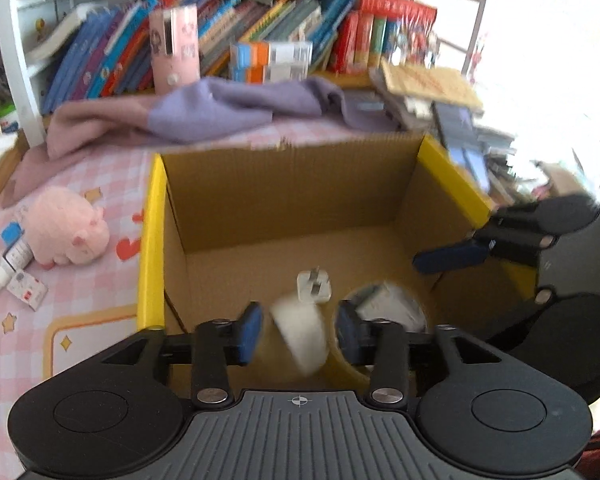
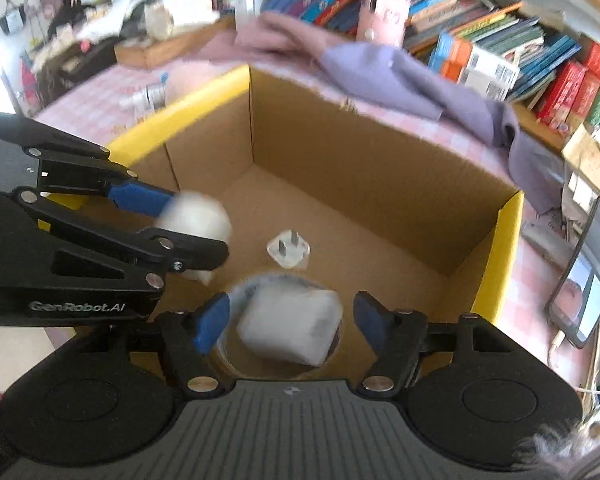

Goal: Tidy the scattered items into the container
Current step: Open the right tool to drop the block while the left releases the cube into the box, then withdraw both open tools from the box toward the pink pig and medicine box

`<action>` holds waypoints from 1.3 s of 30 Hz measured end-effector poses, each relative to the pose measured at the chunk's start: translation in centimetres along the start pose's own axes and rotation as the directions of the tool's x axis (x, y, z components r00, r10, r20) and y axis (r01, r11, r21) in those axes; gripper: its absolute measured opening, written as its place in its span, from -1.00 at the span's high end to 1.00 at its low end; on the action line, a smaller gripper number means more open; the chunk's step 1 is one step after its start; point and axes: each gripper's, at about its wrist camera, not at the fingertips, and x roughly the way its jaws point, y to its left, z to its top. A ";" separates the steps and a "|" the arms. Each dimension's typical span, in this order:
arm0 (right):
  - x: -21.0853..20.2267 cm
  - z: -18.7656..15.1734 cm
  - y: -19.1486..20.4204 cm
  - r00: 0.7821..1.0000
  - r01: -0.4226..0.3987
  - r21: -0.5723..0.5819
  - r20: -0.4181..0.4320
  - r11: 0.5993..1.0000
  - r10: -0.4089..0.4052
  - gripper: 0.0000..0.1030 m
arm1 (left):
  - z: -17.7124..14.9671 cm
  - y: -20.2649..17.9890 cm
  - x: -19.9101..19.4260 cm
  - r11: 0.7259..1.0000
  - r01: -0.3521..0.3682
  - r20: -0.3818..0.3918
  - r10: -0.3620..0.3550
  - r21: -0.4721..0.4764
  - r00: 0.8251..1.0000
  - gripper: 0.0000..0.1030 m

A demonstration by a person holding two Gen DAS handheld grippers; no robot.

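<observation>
Both tongs are released over the box [image 1: 284, 196]: a white lump [image 1: 300, 332] drops between the left tongs [image 1: 298, 330], a white packet [image 2: 288, 330] between the right tongs [image 2: 290, 322]; next, fetch the pink toy [image 1: 66, 228]

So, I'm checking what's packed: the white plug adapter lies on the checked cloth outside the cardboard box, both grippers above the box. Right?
Not quite. The white plug adapter lies on the floor inside the cardboard box, as the right wrist view shows. Both grippers, left and right, are above the box.
</observation>
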 end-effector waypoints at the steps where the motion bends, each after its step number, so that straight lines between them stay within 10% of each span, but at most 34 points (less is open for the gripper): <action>1: -0.3 -0.1 0.1 1.000 0.013 0.004 0.015 1.000 -0.013 -0.37 | 0.0 -0.1 -0.5 1.000 -0.016 0.023 0.016 -0.001 1.000 -0.42; 18: -6.8 -2.1 4.2 0.951 0.172 0.212 0.217 0.962 -0.218 -0.55 | -3.2 0.9 -9.2 0.996 -0.051 0.247 0.066 -0.069 0.967 -0.88; 39: -11.5 -5.7 17.7 0.779 0.430 0.416 0.278 0.802 -0.562 -0.66 | -12.1 7.7 -16.9 0.998 -0.046 0.300 0.057 -0.045 0.952 -0.91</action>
